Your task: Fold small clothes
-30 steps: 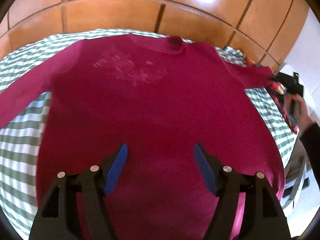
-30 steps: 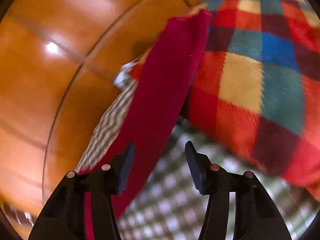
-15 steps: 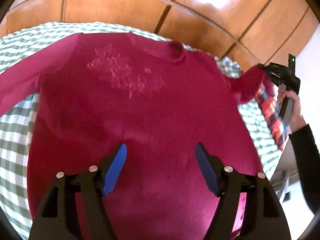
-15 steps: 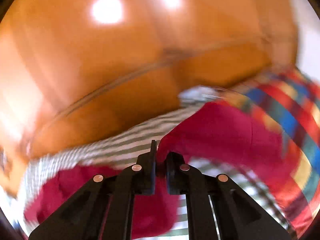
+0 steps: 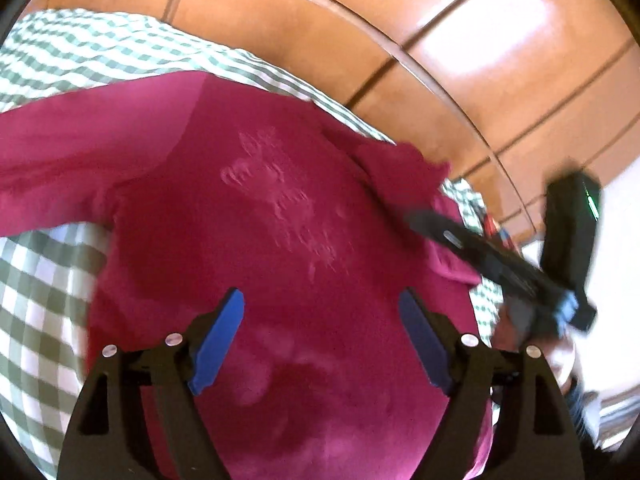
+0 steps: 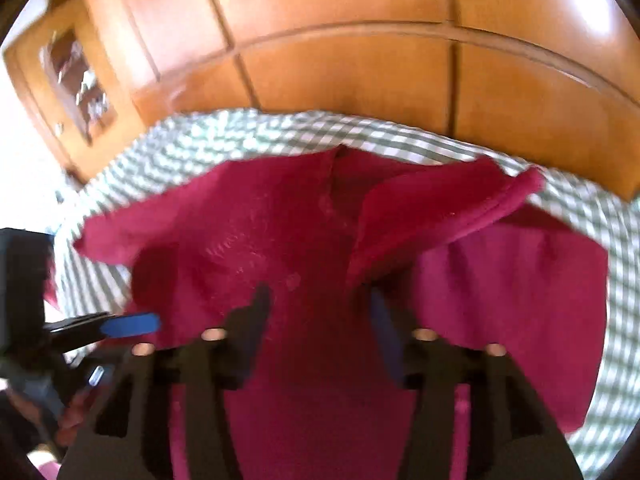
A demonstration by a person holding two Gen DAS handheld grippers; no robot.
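A dark red sweater (image 5: 300, 220) lies front up on a green checked cloth (image 5: 40, 280). My left gripper (image 5: 320, 340) hovers open above its lower body, blue pads wide apart and holding nothing. One sleeve (image 5: 80, 152) stretches out to the left. The other sleeve (image 6: 432, 208) is folded across the chest, its cuff lying just past my right gripper (image 6: 320, 320), which is open and blurred. In the left wrist view the right gripper (image 5: 424, 222) reaches in from the right, its tips at that folded sleeve (image 5: 400, 168).
Glossy wooden cabinet doors (image 6: 360, 60) stand right behind the far edge of the checked cloth (image 6: 240, 136). A strip of plaid fabric (image 5: 494, 228) shows at the right edge. A hand (image 5: 560, 356) holds the right gripper. One blue pad (image 6: 132, 326) of the left gripper enters from the left.
The right gripper, shut on the sleeve cuff half a second ago, has carried the sleeve over the sweater's chest and opened. The left gripper stays open above the hem area.
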